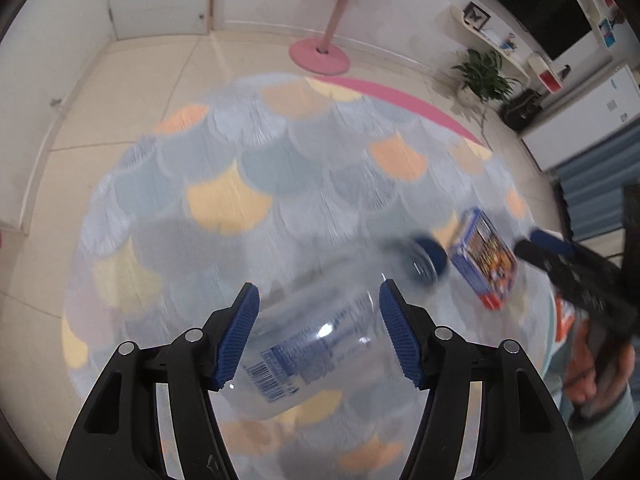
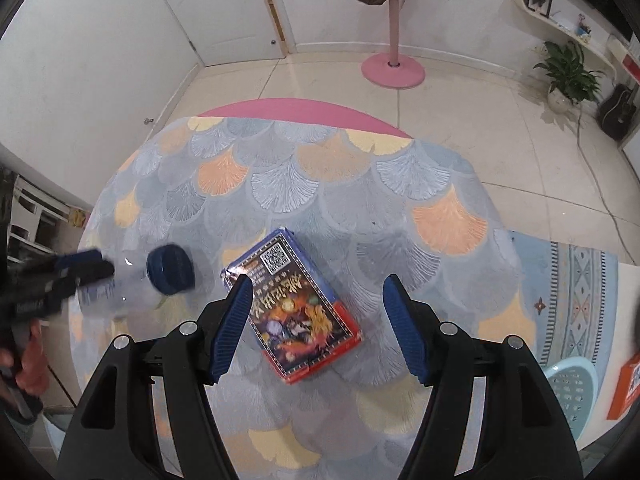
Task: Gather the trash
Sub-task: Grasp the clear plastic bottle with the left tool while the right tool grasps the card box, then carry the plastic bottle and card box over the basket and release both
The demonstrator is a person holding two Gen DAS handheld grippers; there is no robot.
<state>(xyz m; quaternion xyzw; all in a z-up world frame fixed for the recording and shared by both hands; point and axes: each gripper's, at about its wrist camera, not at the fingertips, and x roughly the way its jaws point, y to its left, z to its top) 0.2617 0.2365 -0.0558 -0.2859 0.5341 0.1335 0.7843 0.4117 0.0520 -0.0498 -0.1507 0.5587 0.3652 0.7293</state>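
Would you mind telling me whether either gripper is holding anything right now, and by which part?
Nothing is held. The left gripper stands open around the clear plastic bottle; the right gripper stands open above the blue printed box.

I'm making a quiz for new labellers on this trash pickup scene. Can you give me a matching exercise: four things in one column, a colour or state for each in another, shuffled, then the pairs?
Things:
1. plastic bottle
2. snack box
3. coat stand base
4. bottle cap

Descriptions:
A. dark blue, screwed on
B. pink, round, on the tiled floor
C. clear, lying on its side on the rug
D. flat on the rug, printed face up

Pairs: 1-C, 2-D, 3-B, 4-A
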